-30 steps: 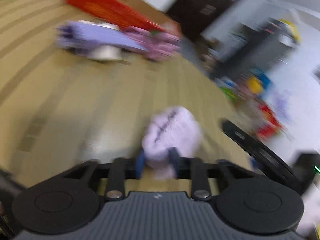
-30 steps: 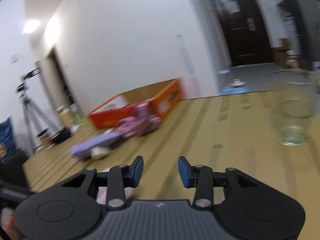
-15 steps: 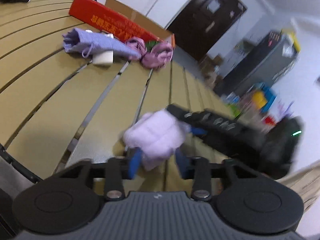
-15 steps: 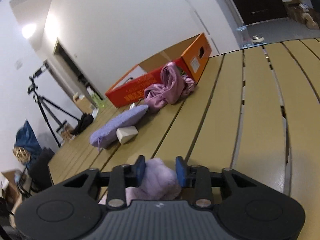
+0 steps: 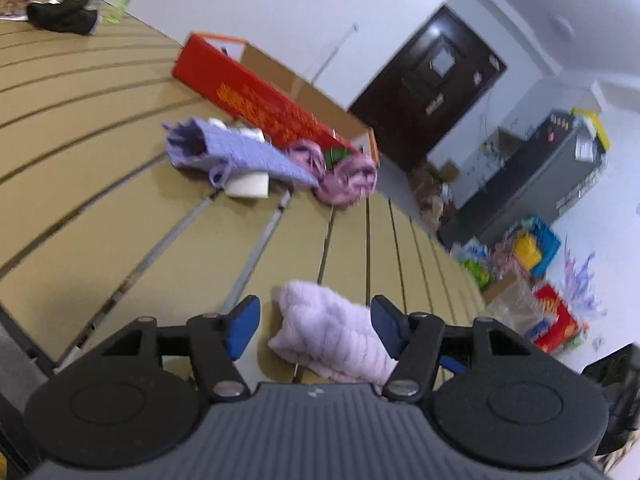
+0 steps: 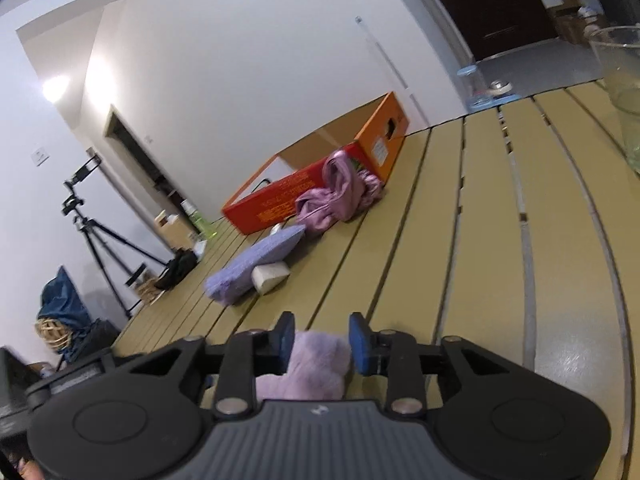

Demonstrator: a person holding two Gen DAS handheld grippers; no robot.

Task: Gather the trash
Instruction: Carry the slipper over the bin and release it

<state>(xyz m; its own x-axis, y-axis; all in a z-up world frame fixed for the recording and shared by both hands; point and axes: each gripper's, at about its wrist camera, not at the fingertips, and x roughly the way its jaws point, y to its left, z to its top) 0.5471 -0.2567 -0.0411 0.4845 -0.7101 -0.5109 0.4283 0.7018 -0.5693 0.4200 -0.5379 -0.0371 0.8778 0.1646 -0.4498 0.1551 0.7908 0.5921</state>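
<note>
A pale lilac fluffy cloth (image 5: 336, 332) lies between the blue pads of my left gripper (image 5: 314, 326), which is open around it. In the right wrist view my right gripper (image 6: 320, 344) is shut on the same lilac cloth (image 6: 316, 364). Farther off on the slatted wooden table (image 5: 100, 184) lie a purple knit pouch (image 5: 236, 152) over a white block (image 5: 248, 186), and a pink satin cloth (image 5: 348, 178). These also show in the right wrist view: pouch (image 6: 256, 258), block (image 6: 270, 274), pink cloth (image 6: 340, 192).
An open red and orange cardboard box (image 6: 320, 176) stands behind the cloths. A clear glass (image 6: 620, 92) stands at the right of the table. A tripod (image 6: 100, 232) and bags are beyond the table's left end. Clutter and a dark cabinet (image 5: 540, 176) lie right.
My left gripper held the lilac cloth and has now opened around it. My right gripper came over from empty and open and has closed on the cloth.
</note>
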